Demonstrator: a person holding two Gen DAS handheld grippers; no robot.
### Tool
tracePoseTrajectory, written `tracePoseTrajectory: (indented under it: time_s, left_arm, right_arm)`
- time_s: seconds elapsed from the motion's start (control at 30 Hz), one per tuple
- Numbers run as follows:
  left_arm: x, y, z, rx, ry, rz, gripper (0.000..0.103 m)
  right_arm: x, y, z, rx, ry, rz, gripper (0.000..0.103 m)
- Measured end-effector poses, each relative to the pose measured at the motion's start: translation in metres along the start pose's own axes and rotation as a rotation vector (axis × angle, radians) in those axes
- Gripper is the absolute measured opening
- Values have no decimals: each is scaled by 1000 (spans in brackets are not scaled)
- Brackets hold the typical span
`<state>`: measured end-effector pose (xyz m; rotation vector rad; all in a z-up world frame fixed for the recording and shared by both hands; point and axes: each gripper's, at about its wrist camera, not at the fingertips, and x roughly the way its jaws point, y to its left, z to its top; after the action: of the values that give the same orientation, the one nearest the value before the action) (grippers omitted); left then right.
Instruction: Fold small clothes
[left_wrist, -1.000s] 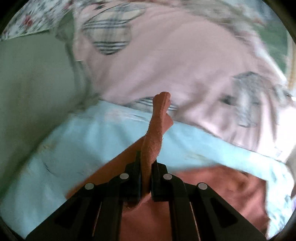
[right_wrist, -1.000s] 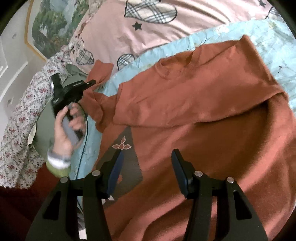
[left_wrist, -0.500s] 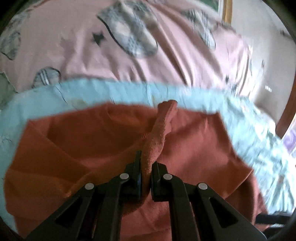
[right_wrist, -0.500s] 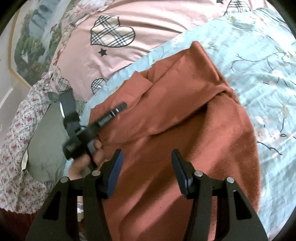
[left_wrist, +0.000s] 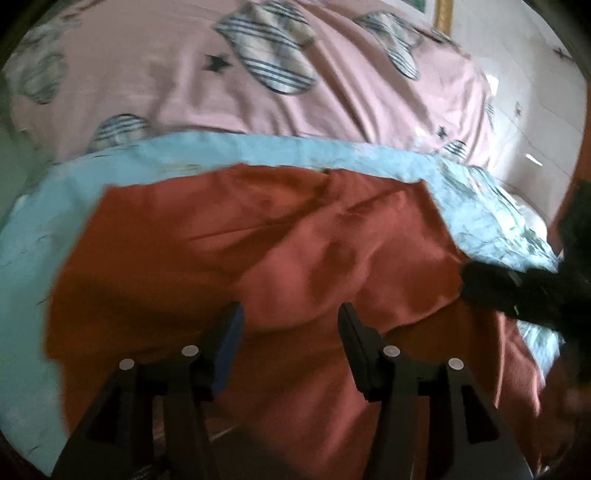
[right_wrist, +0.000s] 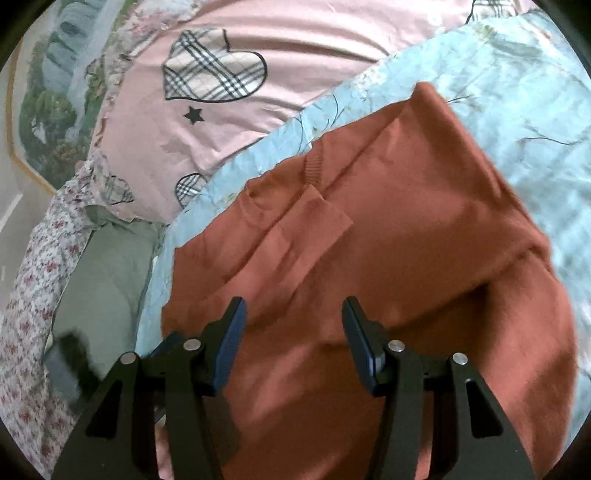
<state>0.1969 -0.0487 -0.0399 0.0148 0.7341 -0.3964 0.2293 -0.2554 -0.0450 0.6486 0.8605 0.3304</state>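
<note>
Left gripper (left_wrist: 290, 319) jaws apart and empty, right gripper (right_wrist: 291, 315) likewise, both above rust-orange knit sweater (right_wrist: 388, 236), sleeve folded across, on pale blue floral bedspread (right_wrist: 517, 96)

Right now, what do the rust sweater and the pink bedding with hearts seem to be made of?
Rust sweater: apparently soft knit, matte, with a ribbed neckband.
Pink bedding: smooth woven cloth, perhaps cotton, with a slight sheen, creases and printed plaid hearts.
</note>
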Motion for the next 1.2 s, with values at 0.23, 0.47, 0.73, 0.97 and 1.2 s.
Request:
tracePoseTrajectory:
  time_s: [0.23, 0.47, 0.73, 0.97, 1.2]
  left_arm:
    - [-32, 102, -27, -128, 20, 381, 52]
    - [-14, 162, -31, -303, 84, 381, 50]
    - [14, 154, -15, -278, 90, 384, 47]
    - [7, 136, -20, -214, 80, 390, 41]
    - [-2, 149, -33, -308, 76, 350, 42]
  right_arm:
    - [71, -21, 31, 103, 61, -56, 55]
    - [51, 21, 48, -11, -15, 29, 7]
    - [-43, -28, 58, 38, -220, -69, 6]
    - [-16, -62, 37, 71, -95, -187, 7]
    - [-54, -19, 17, -30, -182, -349, 43]
